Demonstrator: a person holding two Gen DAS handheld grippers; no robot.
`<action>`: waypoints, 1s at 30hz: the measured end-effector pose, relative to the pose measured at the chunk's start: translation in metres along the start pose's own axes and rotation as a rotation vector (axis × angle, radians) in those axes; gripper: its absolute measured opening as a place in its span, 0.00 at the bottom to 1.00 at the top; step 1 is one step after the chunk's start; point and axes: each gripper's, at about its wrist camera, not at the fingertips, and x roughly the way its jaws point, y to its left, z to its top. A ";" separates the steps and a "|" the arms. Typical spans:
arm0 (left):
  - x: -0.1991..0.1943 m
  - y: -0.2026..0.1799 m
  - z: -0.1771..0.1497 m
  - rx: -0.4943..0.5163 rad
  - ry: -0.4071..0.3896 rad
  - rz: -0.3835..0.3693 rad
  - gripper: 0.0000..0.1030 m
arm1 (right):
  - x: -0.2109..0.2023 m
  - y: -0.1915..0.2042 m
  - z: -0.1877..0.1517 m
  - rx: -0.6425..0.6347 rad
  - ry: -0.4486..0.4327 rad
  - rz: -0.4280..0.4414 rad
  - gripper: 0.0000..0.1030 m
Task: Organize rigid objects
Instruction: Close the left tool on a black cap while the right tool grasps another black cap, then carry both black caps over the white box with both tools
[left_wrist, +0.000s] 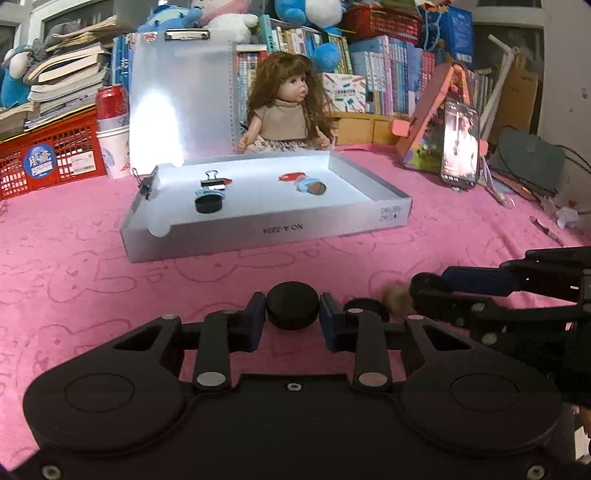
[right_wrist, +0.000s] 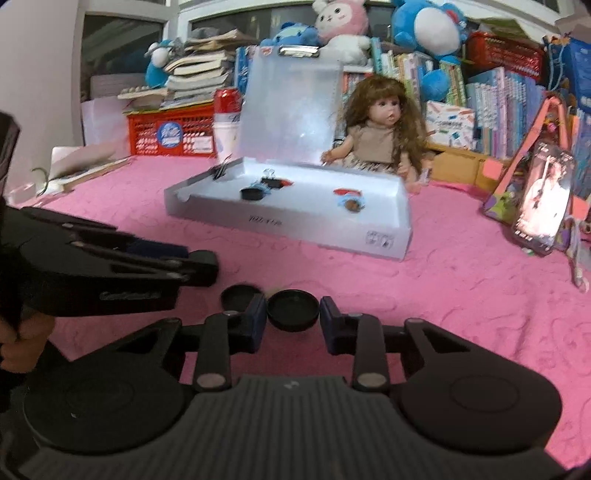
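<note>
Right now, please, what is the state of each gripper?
Left gripper: closed on a black round cap.
Right gripper: closed on a black round lid, hollow side up.

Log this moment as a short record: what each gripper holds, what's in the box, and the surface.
left gripper: shut on black round cap
right gripper: shut on black round lid, hollow side up
white box: open; holds a binder clip, a black cap, a brown-topped piece
surface: pink cloth

Left tool (left_wrist: 293, 309) clamped; right tool (right_wrist: 293, 309) clamped.
</note>
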 end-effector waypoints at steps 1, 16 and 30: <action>-0.001 0.002 0.002 -0.005 -0.004 0.002 0.29 | 0.000 -0.001 0.003 0.001 -0.007 -0.008 0.35; -0.005 0.021 0.025 -0.071 -0.026 0.041 0.29 | 0.011 -0.014 0.030 0.055 -0.032 -0.067 0.36; -0.001 0.033 0.034 -0.097 -0.035 0.088 0.29 | 0.028 -0.013 0.046 0.062 -0.025 -0.093 0.36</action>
